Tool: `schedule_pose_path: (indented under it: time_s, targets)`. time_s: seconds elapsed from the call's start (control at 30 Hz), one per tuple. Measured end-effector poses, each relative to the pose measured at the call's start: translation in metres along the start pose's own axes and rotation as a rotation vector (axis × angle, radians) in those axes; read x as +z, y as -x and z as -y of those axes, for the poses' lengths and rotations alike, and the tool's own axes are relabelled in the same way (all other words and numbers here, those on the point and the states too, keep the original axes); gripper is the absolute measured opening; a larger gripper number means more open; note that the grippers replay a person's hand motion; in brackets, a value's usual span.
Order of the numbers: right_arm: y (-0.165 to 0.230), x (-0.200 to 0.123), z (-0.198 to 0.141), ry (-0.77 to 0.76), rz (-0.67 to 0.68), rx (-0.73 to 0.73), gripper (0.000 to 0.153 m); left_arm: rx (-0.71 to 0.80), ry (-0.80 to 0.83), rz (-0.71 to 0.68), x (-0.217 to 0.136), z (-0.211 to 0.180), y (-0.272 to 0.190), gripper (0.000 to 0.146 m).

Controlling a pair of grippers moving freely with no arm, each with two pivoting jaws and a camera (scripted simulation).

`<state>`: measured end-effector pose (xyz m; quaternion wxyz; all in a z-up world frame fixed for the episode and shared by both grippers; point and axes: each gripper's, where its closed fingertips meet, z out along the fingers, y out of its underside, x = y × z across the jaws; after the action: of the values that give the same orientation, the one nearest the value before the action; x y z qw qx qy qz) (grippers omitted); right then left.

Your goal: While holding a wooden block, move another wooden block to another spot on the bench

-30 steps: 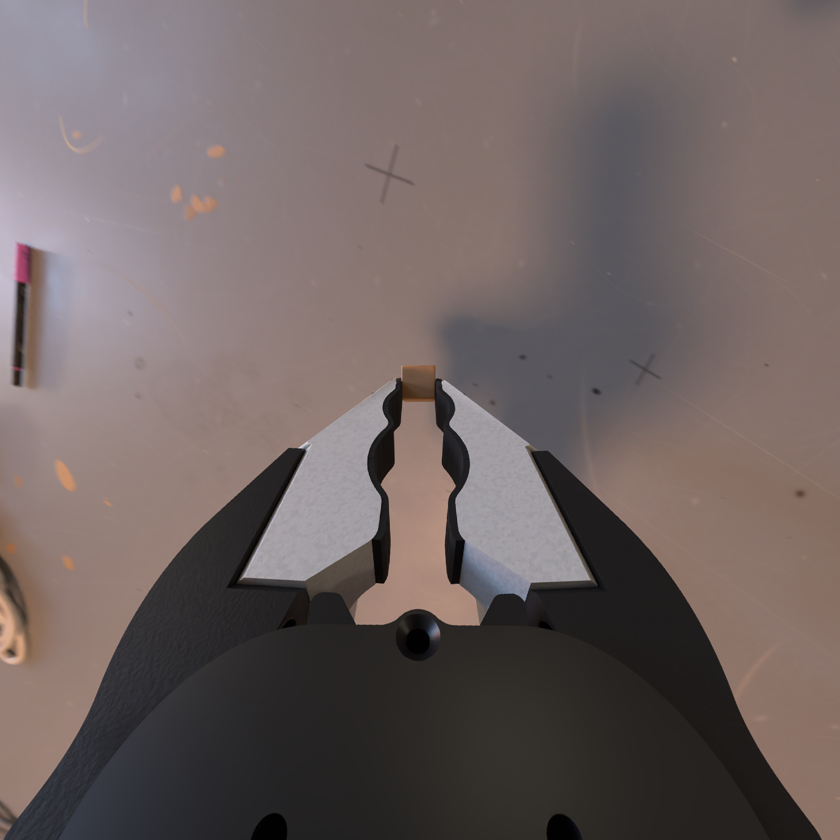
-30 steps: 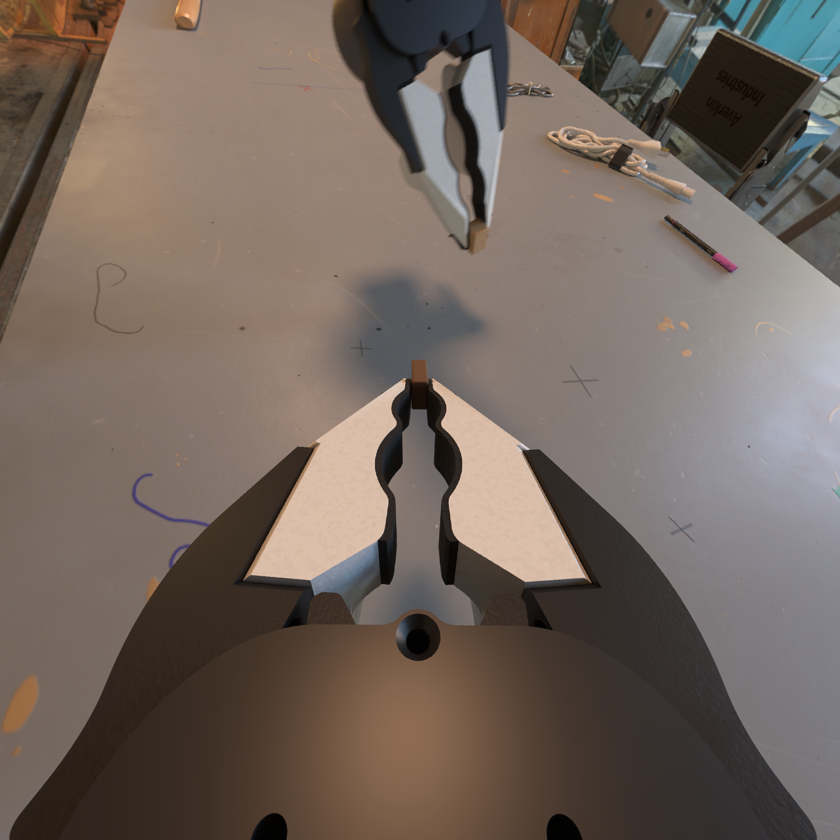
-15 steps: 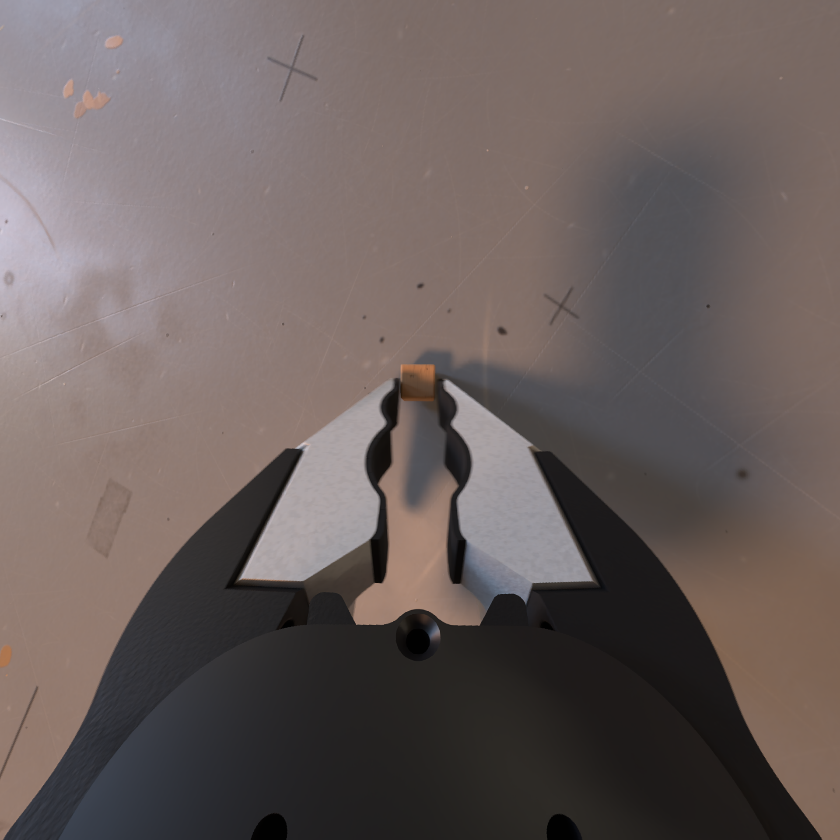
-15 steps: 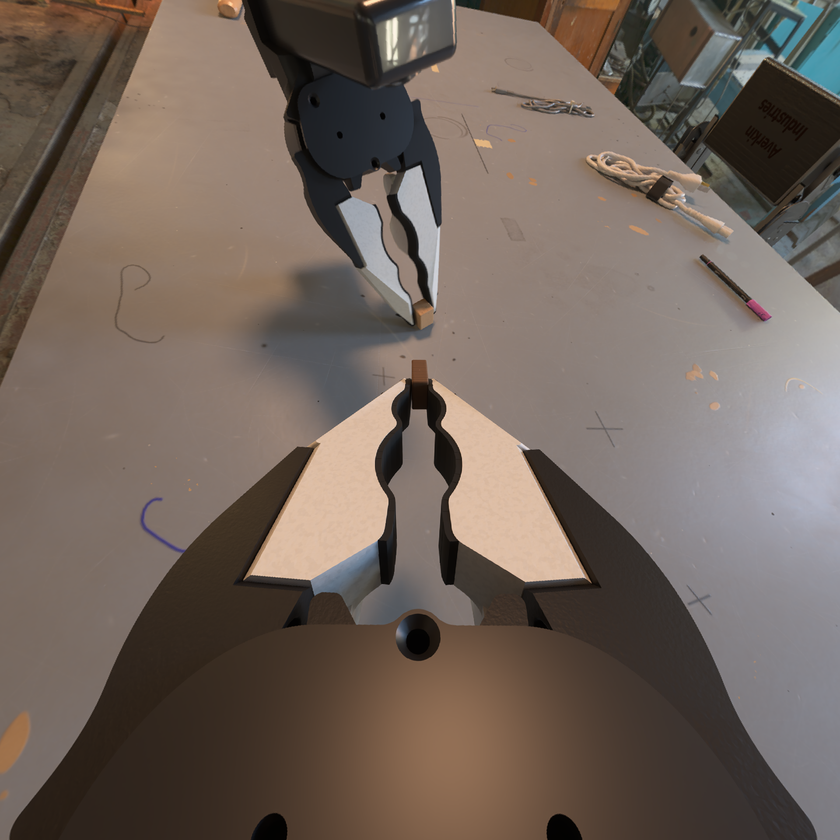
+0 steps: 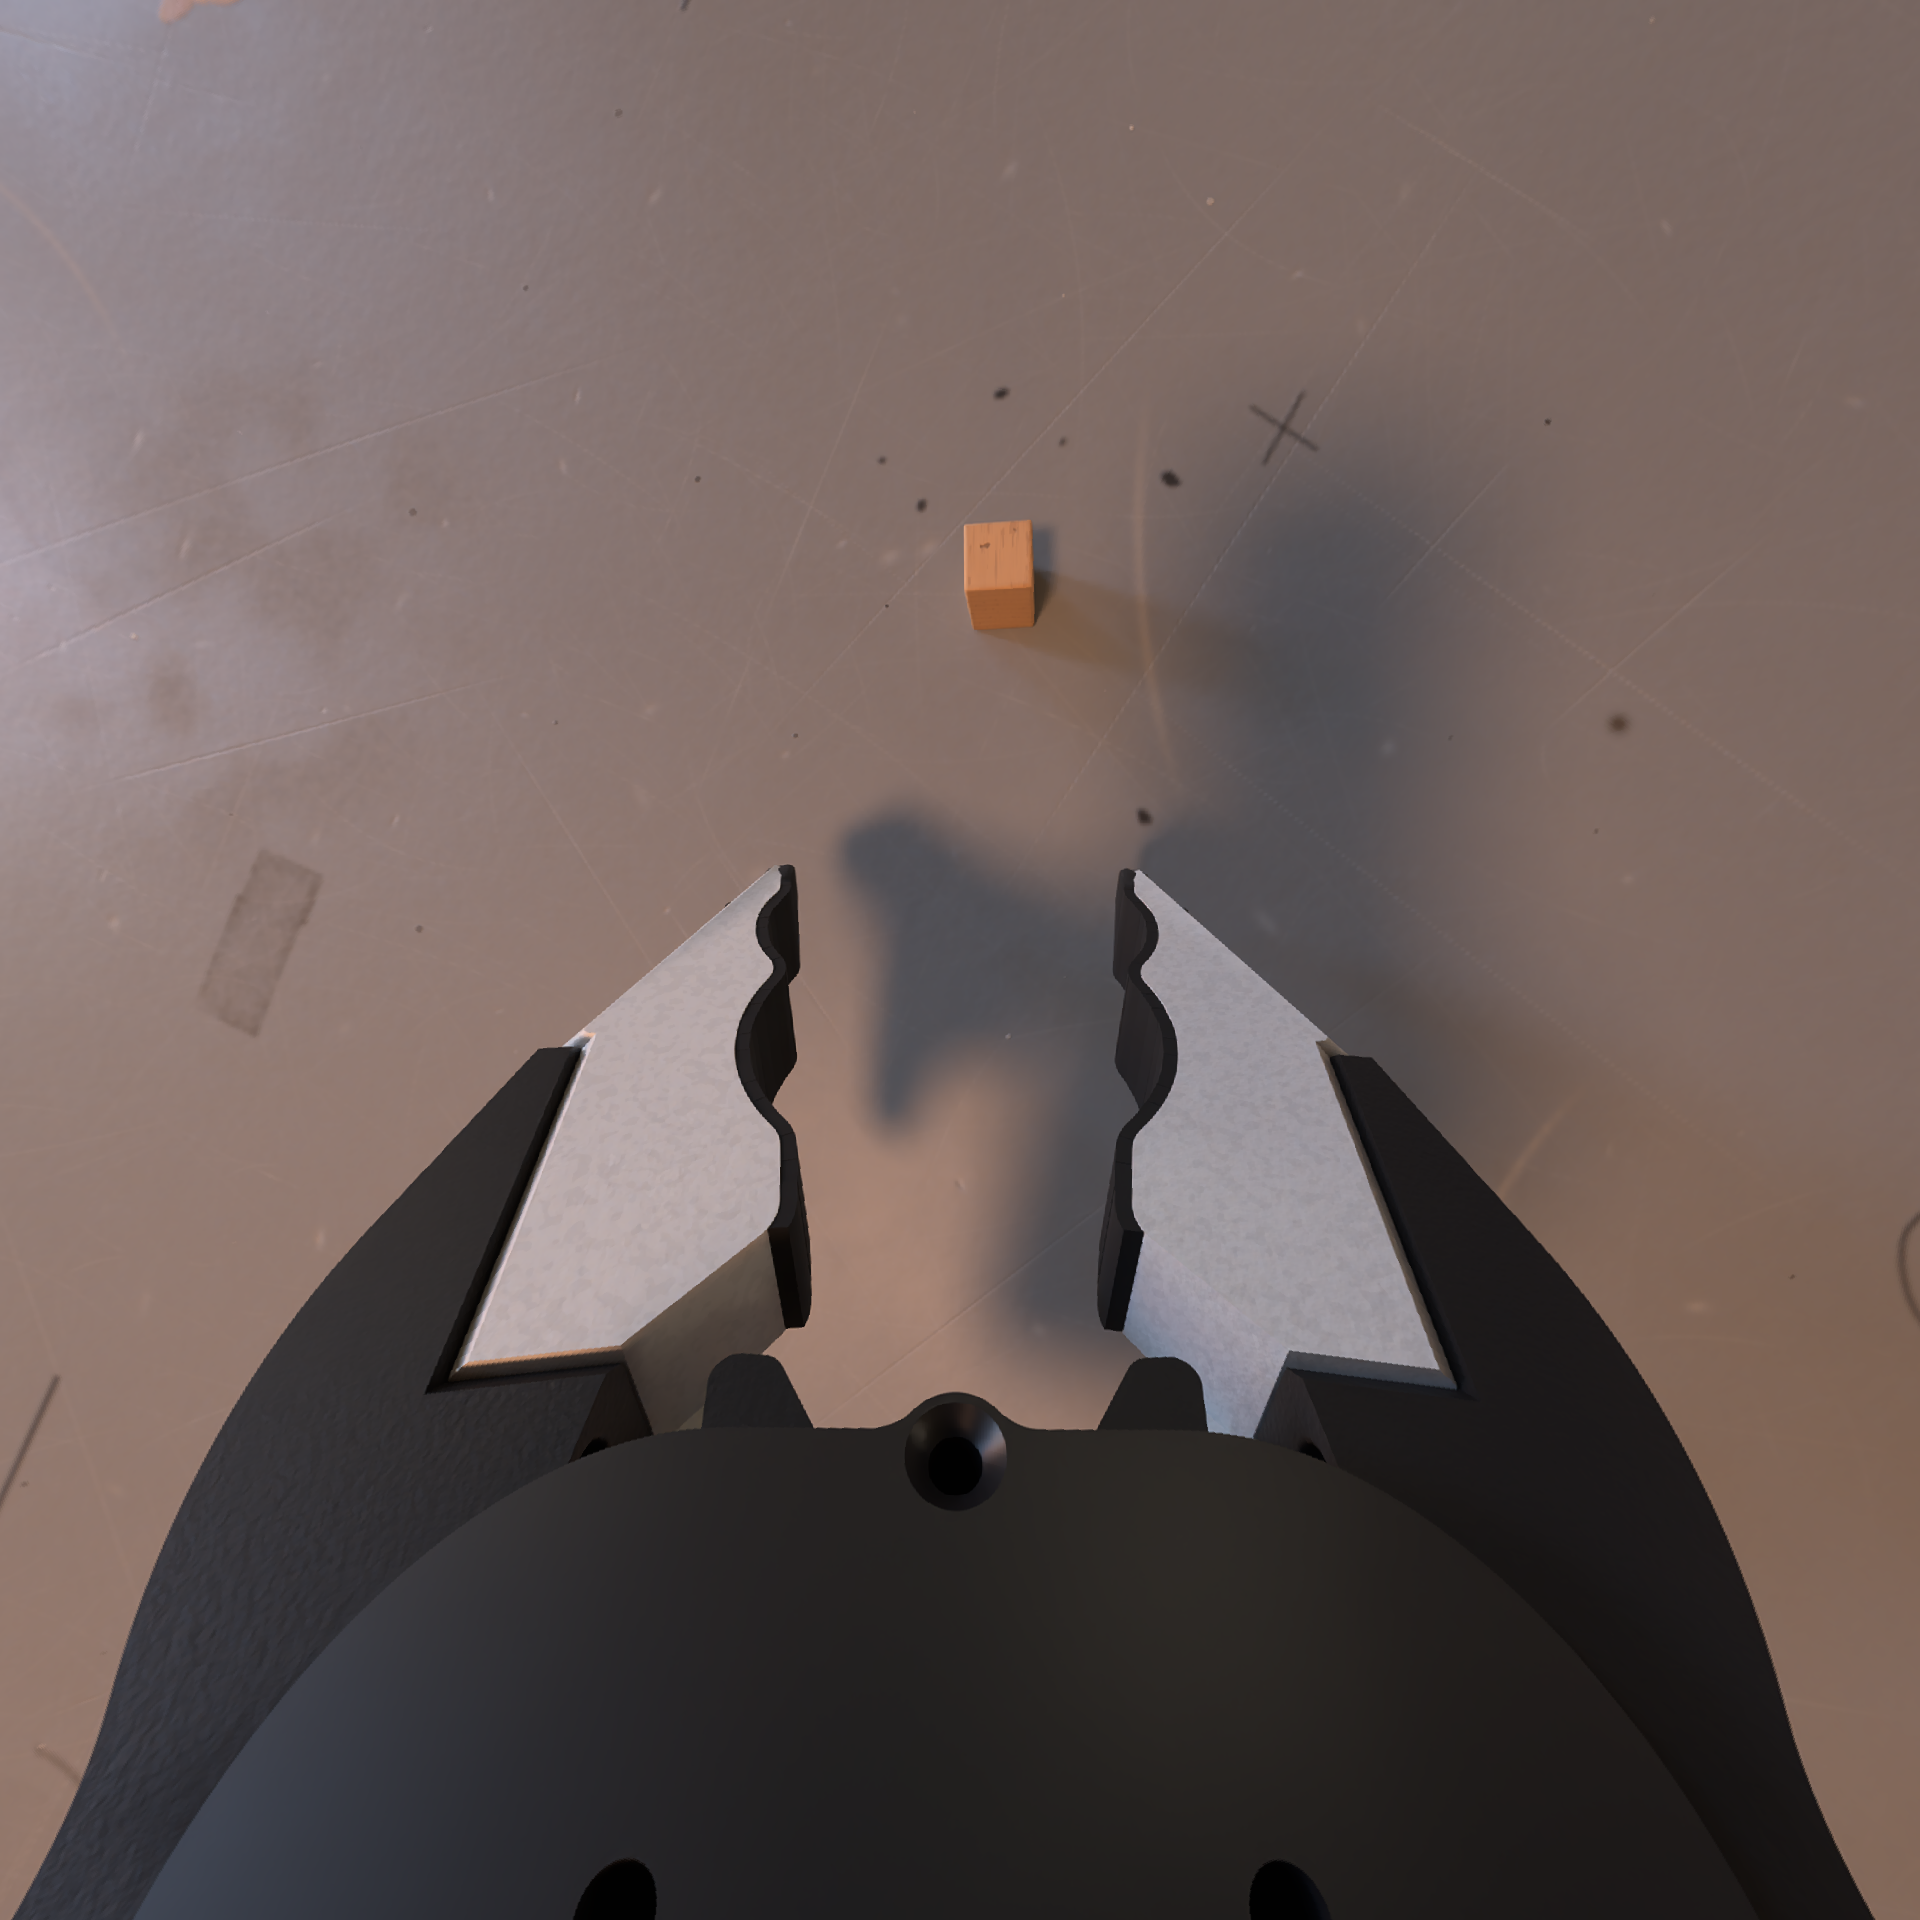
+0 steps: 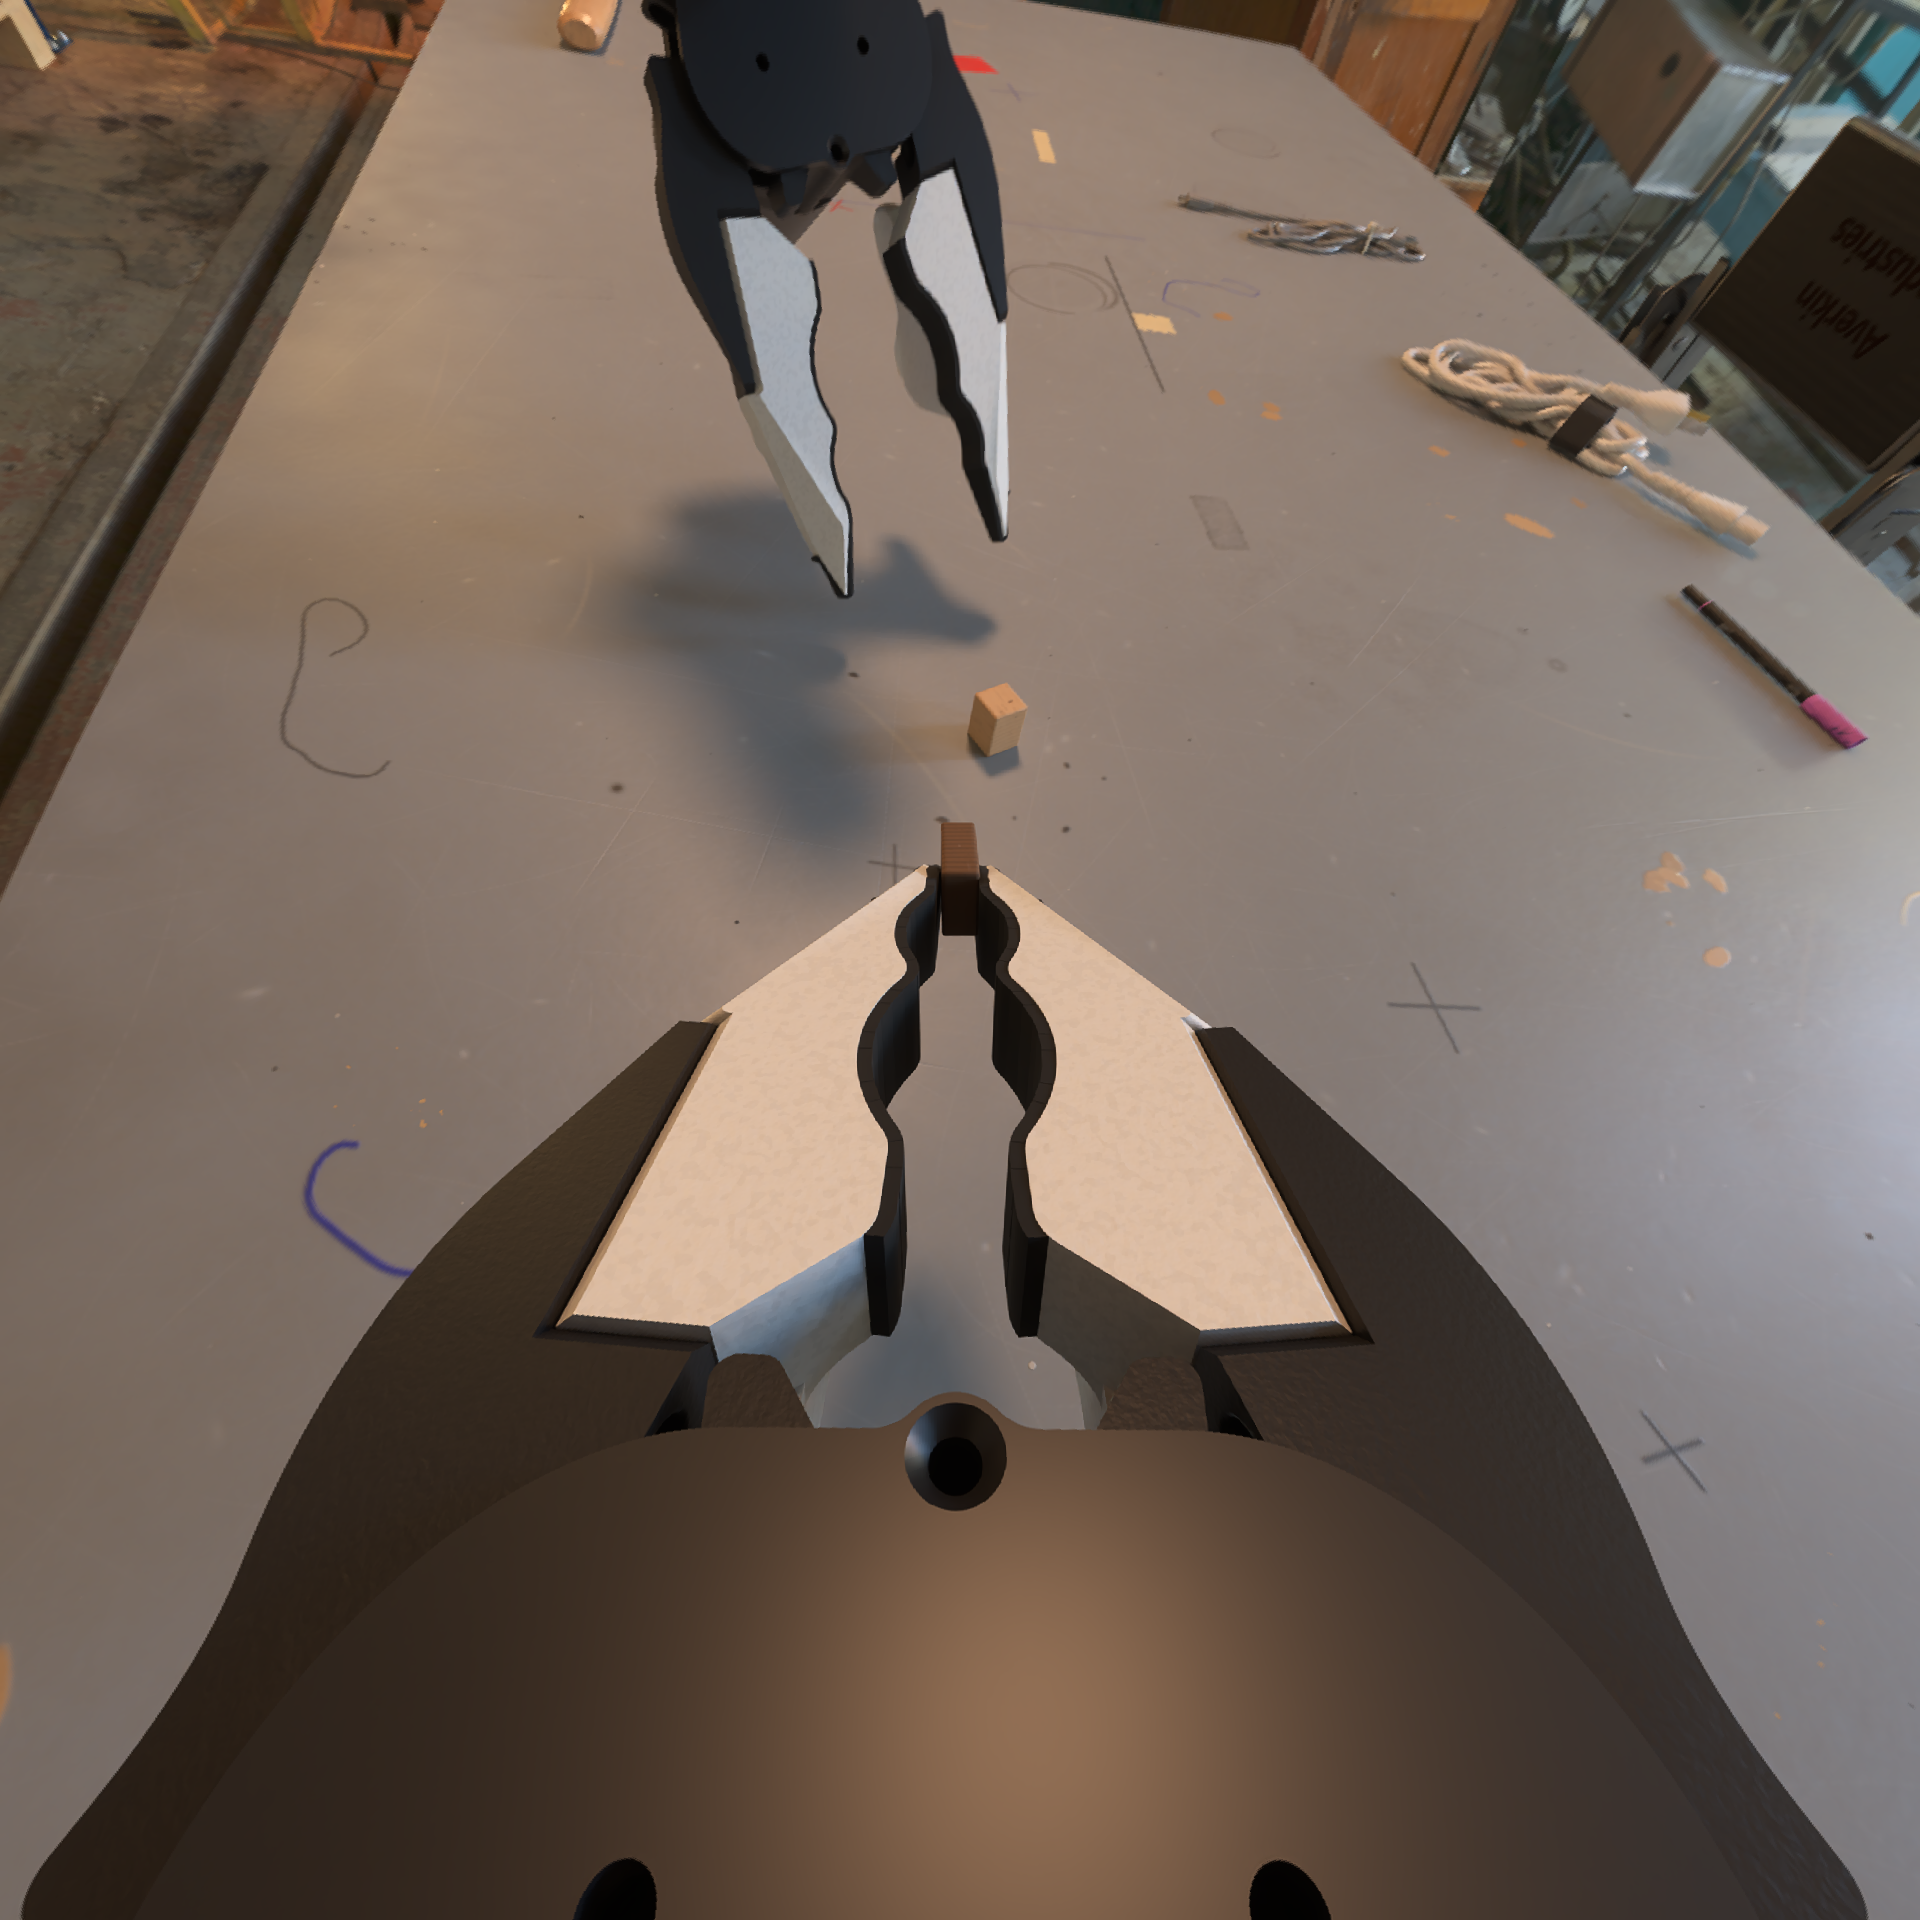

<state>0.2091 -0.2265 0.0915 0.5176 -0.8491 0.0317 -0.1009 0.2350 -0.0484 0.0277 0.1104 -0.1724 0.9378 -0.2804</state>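
Your left gripper [image 5: 956, 883] hangs above the grey scratched bench [image 5: 416, 520] with its jaws spread wide and empty. The small pale wooden cube [image 5: 998, 575] sits free on the bench at twelve o'clock from those fingertips, near but apart, with no long axis to speak of. Your right gripper [image 6: 958, 878] pinches the darker brown wooden block [image 6: 958, 854] at its tips. There are no containers in view.

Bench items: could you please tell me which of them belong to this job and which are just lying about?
Part of the job:
- light wooden block resting on the bench
- dark wooden block held by the right gripper
- left gripper, open above the bench

Lying about:
- pink-capped marker
- white rope
- grey cord
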Motion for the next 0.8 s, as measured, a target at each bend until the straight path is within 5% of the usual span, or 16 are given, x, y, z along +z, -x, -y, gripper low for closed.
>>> schedule_pose_path:
  time_s: [0.3, 0.53, 0.8]
  targets:
    - [0.012, 0.015, -0.007, 0.054, 0.063, 0.004, 0.005, 0.194, 0.046, 0.043, 0.010, -0.004, 0.007, 0.058]
    - [0.014, 0.017, -0.004, 0.051, 0.072, -0.001, 0.005, 0.036, 0.007, -0.171, 0.012, 0.000, 0.007, 0.048]
    - [0.013, 0.019, -0.004, 0.039, 0.081, -0.002, 0.005, -0.067, 0.001, -0.211, 0.021, 0.002, 0.006, 0.047]
